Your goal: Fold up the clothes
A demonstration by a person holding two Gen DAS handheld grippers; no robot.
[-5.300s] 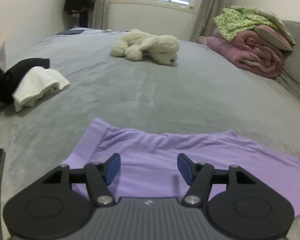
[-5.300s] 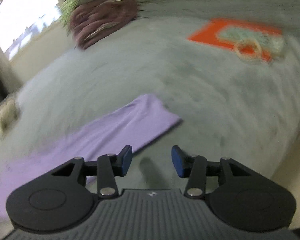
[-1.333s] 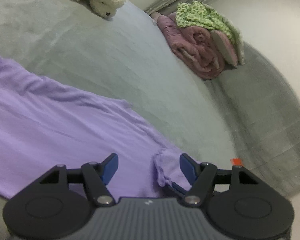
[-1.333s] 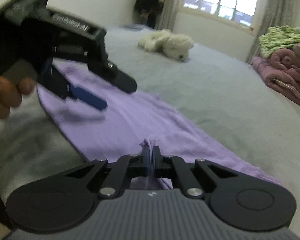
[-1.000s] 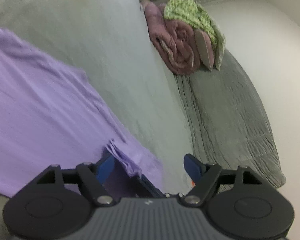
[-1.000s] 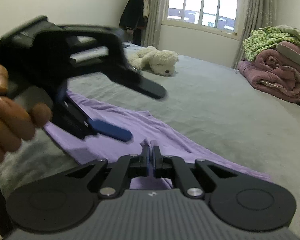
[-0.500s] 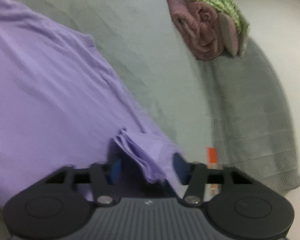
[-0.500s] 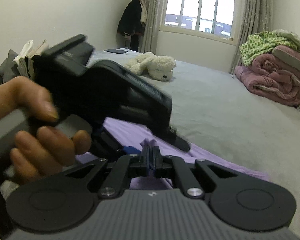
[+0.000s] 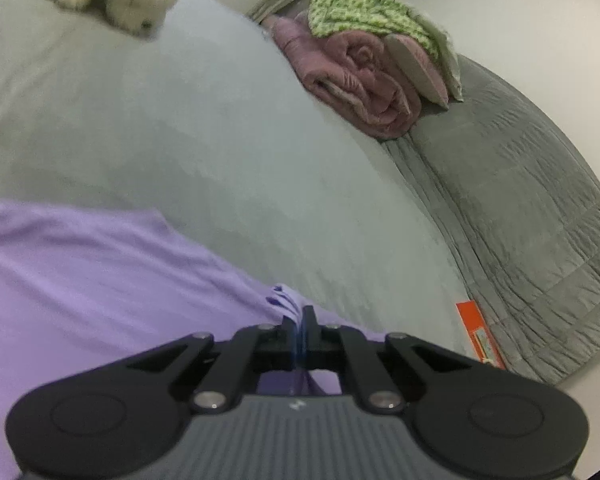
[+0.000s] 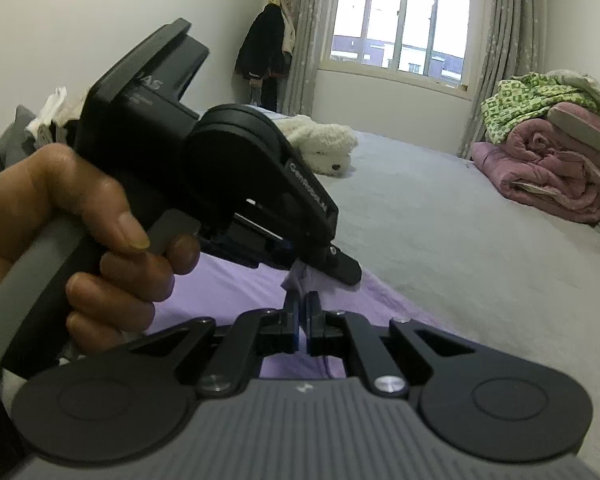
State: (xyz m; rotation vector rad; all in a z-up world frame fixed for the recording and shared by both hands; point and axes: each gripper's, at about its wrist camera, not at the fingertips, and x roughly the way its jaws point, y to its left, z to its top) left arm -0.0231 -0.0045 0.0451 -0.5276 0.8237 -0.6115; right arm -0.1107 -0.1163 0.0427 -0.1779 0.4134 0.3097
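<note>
Bed [image 9: 188, 132]: a wide bed under a pale grey-green cover is filling most of both views, its far side running toward a curtained window [image 10: 404, 20].
Quilted grey spread [image 9: 532, 216]: it is lying along the bed's right side in the left wrist view.
Purple garment [image 9: 80, 276]: the piece being folded is lying spread flat on the near part of the bed, with one corner bunching up off the cover where both grippers are meeting it.
Bedding pile [image 9: 364, 80]: a rolled pink quilt is sitting at the far right of the bed, with a green patterned cloth draped on top (a pale pillow is wedged against it).
Left gripper [image 9: 299, 320]: its two fingers are pressing together on the bunched purple corner, a tuft of fabric poking out just past the tips. In the right wrist view the same tool [image 10: 296, 268] is reaching in from the left, its tip pinching that fabric.
Left hand [image 10: 80, 232]: it is wrapping around the left gripper's grey handle, thumb on top.
Right gripper [image 10: 302, 308]: its fingers are squeezing the same raised corner just beside the left gripper's tip, with only a thin slit between them.
Plush dog [image 10: 324, 142]: a white stuffed toy is lying on the far part of the bed, well apart from the garment.
Dark coat [image 10: 266, 52]: it is hanging beside the window curtain.
Orange card [image 9: 478, 332]: a thin orange item is lying near the bed's right edge (too small to read).
</note>
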